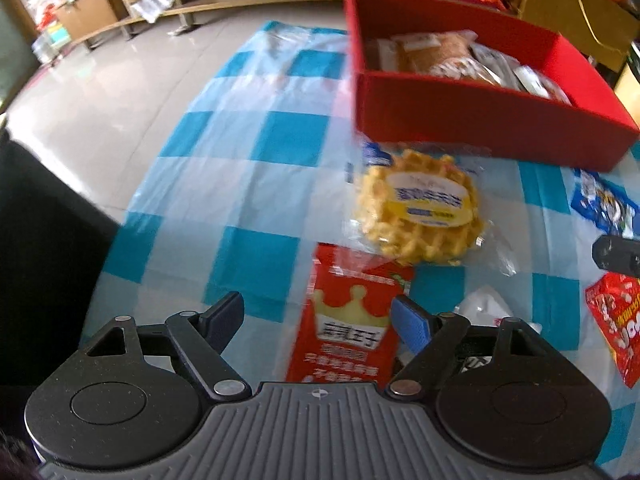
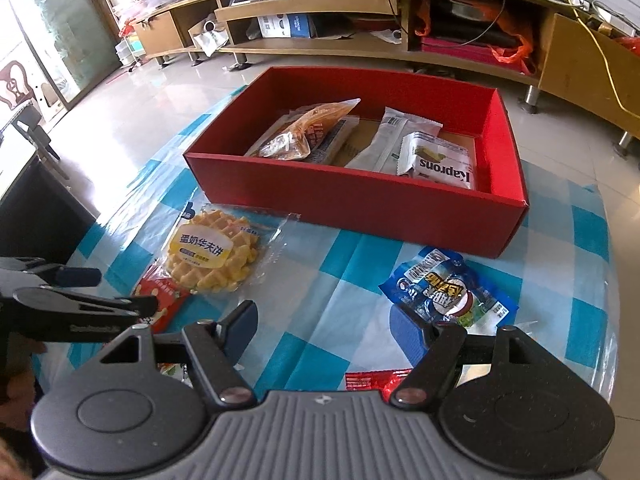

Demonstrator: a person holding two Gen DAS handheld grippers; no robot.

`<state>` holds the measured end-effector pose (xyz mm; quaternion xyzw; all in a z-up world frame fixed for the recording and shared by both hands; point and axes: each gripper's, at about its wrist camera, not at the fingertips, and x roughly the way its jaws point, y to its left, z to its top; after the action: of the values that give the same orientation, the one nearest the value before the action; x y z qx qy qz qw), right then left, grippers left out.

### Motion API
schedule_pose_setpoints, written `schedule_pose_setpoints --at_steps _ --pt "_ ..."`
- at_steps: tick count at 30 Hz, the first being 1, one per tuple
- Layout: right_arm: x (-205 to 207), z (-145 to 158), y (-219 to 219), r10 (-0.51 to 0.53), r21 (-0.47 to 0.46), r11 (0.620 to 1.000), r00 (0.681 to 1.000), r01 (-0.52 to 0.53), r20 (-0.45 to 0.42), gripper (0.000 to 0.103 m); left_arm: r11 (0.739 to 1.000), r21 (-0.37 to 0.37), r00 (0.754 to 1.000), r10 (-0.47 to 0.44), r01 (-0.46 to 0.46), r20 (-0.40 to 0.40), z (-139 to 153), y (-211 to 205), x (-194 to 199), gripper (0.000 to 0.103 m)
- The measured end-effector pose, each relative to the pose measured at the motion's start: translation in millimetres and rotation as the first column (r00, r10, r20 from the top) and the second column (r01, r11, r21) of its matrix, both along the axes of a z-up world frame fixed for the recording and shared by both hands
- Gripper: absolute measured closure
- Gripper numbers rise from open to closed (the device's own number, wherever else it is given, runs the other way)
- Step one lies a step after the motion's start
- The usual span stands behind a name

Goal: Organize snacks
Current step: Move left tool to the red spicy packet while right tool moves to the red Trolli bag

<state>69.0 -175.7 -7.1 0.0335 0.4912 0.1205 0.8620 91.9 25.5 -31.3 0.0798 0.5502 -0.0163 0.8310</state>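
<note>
The left gripper [image 1: 318, 316] hung with jaws apart over the red snack pack [image 1: 348, 328] lying on the checked surface [image 1: 256, 184] near the red box [image 1: 480, 116], so I'd have dropped lower and squeezed across its middle; the right gripper [image 2: 324, 328] was open and empty too.

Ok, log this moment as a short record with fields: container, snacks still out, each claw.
container: red box on the checked cloth, several packets already inside
snacks out: waffle pack, red crown packet, blue packet, another red packet
left claw: open, jaws either side of the red crown packet, not pressing it
right claw: open, nothing between its jaws
</note>
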Motion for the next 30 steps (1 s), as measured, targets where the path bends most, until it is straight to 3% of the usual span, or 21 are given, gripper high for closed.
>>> schedule_pose_setpoints --at_steps 6,9,11,19,24,30 --pt "-8 -1 -16 -0.028 0.003 1.0 1.0 0.028 -0.011 0.033 0.999 0.007 0.998 -0.037 0.038 -0.043 -14 -14 0 0.018" --pt "-16 -2 -31 -0.057 0.004 0.998 0.998 0.057 -0.022 0.033 0.999 -0.042 0.997 -0.024 0.021 -0.071 -14 -7 0 0.025" --pt "-23 -4 -43 -0.086 0.004 0.996 0.996 0.086 -0.029 0.033 0.998 -0.068 0.996 -0.01 0.004 -0.087 -13 -2 -1 0.038" --pt "-50 -7 -77 -0.198 0.071 0.977 0.978 0.202 -0.064 0.031 0.99 -0.139 0.993 -0.027 0.011 -0.112 -8 4 -11 0.047" --pt "-56 -4 -64 -0.134 0.122 0.983 0.989 0.14 -0.054 0.029 0.984 -0.175 0.994 -0.038 0.019 -0.106 -2 6 -15 0.047" --pt "-33 -41 -45 -0.116 0.034 0.992 0.98 0.123 -0.16 0.029 0.985 -0.171 0.992 -0.036 0.016 -0.12 -5 8 -16 0.047"
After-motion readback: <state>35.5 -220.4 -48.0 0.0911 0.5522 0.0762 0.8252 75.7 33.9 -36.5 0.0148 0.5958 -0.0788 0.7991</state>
